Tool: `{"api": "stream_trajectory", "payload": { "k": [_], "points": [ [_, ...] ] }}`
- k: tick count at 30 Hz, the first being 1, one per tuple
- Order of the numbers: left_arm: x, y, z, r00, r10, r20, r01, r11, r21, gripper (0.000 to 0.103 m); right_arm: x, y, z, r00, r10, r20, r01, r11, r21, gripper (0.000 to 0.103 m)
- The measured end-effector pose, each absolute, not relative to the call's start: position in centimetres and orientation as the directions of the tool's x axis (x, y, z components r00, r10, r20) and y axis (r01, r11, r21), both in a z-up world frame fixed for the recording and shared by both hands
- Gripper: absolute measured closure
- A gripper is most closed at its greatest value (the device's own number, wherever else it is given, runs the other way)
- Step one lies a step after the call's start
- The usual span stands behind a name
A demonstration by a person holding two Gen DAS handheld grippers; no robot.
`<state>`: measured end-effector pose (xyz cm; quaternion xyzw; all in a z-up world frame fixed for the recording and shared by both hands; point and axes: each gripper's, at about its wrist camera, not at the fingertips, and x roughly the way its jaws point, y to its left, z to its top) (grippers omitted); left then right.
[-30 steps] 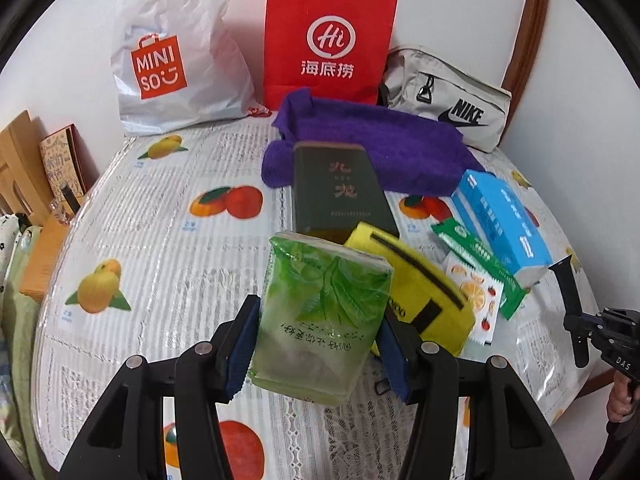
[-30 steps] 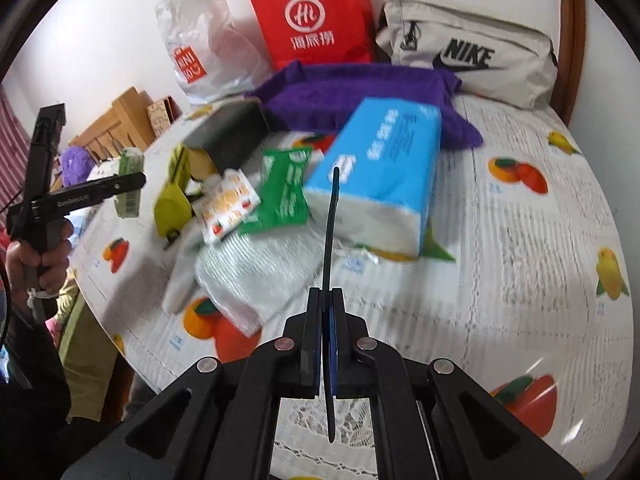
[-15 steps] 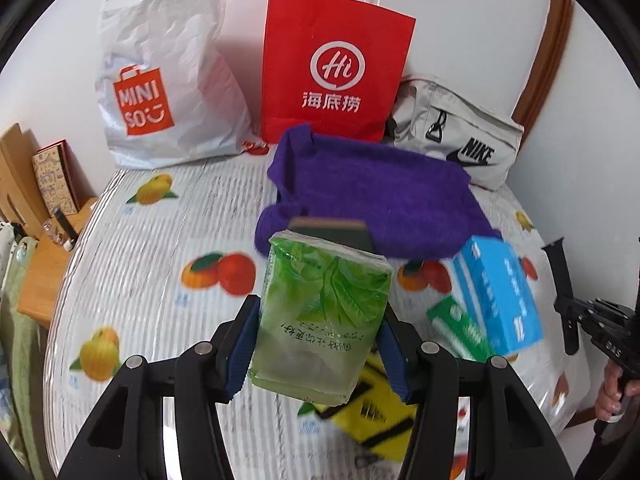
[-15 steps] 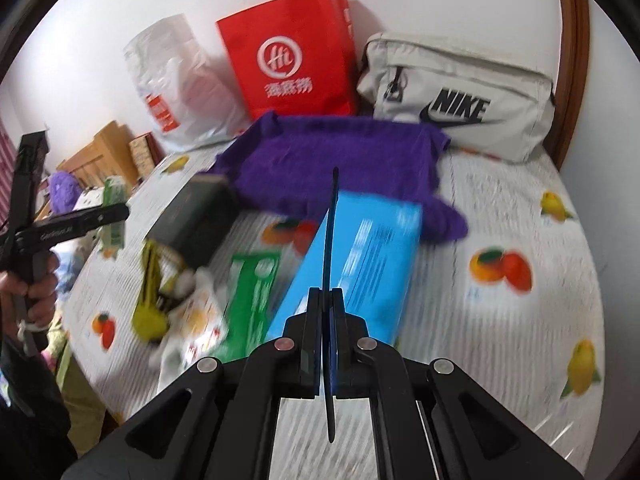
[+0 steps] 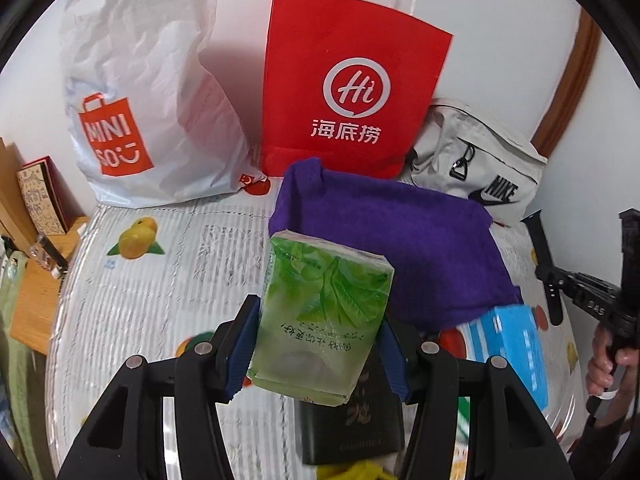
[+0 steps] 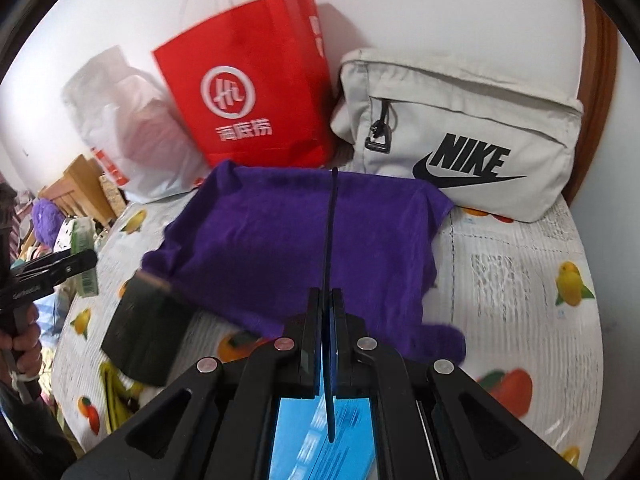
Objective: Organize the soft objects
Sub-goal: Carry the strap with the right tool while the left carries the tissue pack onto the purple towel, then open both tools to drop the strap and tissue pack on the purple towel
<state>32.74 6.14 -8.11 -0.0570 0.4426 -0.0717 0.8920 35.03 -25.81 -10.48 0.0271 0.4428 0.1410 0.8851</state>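
The left gripper (image 5: 320, 354) holds a green tissue pack (image 5: 320, 316) above the table (image 5: 168, 264); the purple towel (image 5: 396, 240) and bags crowd the far edge. The right gripper (image 6: 327, 320) pinches a thin black strap (image 6: 331, 232).

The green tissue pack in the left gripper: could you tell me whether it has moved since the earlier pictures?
Yes. The green tissue pack, gripped by the left gripper, has moved toward the red paper bag and now overlaps the purple towel.

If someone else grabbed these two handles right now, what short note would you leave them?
Left tool: clamped on the green tissue pack, held in the air above the table.
Right tool: shut, with nothing but a thin black strip between its halves.
Purple towel lies spread before the red bag; blue tissue pack and dark box lie on the table.
Done: green pack picked up.
Left: set it down; sort the rest.
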Motion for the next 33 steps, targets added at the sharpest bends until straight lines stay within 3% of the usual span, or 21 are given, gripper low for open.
{"api": "stream_trajectory", "payload": {
  "k": [17,33],
  "points": [
    [43.7,3.0,-11.7,0.483,-0.185,-0.856,0.097,0.983,-0.157,0.05,43.4,-24.9,-17.1,0.398,0.254,-0.881,-0.217,0.96,0.179,0.1],
    [50.5,-0.1,-15.9,0.386,-0.195,-0.902,0.139,0.979,-0.152,0.049,44.9,-24.7,-18.3,0.333,0.239,-0.912,-0.234,0.958,0.166,0.097]
  ]
}}
